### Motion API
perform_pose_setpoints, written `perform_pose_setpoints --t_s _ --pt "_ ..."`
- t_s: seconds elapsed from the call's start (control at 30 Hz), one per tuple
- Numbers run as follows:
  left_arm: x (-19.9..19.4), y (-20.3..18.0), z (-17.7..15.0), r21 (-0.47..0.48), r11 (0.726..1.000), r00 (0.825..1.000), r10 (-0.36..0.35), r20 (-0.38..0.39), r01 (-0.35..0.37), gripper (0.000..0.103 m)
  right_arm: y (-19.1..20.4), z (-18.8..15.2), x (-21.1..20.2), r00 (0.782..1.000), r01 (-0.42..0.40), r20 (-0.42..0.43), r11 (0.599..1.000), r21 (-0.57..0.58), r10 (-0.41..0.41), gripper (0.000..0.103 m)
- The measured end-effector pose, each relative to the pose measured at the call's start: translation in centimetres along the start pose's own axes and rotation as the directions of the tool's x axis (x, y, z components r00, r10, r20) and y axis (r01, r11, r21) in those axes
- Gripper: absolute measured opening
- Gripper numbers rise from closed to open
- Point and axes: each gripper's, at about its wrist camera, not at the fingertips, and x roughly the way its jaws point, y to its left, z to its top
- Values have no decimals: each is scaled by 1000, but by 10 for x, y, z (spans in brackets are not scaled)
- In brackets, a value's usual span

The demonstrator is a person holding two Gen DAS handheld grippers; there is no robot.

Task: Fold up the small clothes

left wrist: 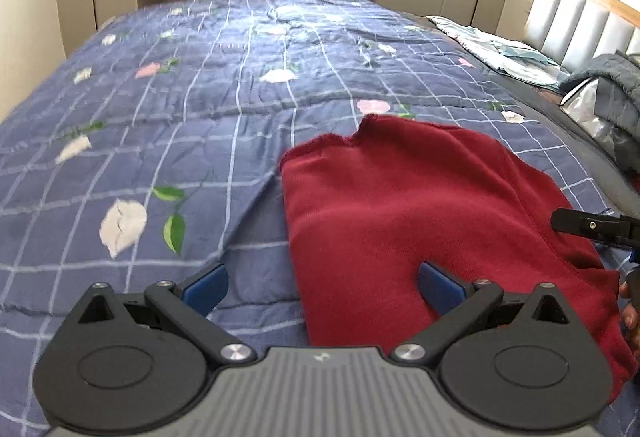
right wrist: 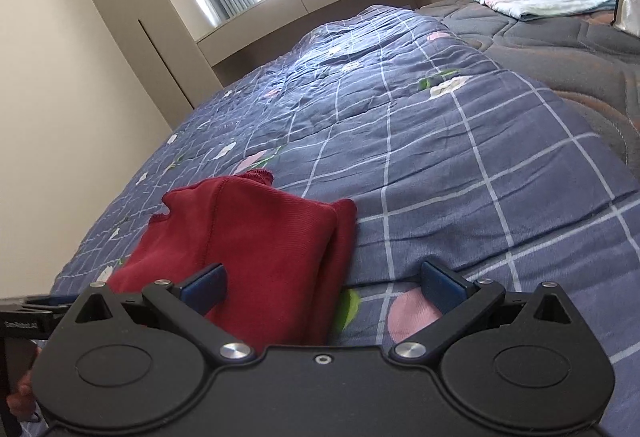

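A small dark red garment (left wrist: 420, 205) lies folded on the blue checked floral quilt (left wrist: 180, 109). My left gripper (left wrist: 322, 287) is open and empty, low over the garment's near left edge, its right pad over the cloth. My right gripper (right wrist: 322, 287) is open and empty over the garment's near right edge (right wrist: 260, 237), its left pad over the cloth. The right gripper also shows at the right edge of the left wrist view (left wrist: 592, 227). The left gripper's body shows at the left edge of the right wrist view (right wrist: 24, 321).
Folded pale blue bedding (left wrist: 504, 53) lies at the far right of the bed, near a padded headboard (left wrist: 580, 21). A grey jacket (left wrist: 616, 97) is heaped at the right. Beige cabinets (right wrist: 120, 37) and a window stand beyond the bed.
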Motion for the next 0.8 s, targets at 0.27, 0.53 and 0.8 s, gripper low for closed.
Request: perform_pose_setpoints --t_s 0.27,0.53,0.8 --pt "11 36 -2 -265 958 983 -141 -117 106 103 10 -5 -8 999 39 24 999 15 -40 86" --pt "5 32 -3 -238 968 983 -118 -142 82 102 10 -9 -13 1000 -7 12 997 82 6 70" --pt "1 24 3 -162 985 986 -84 -147 60 103 12 -14 -15 1000 19 22 996 89 -21 64"
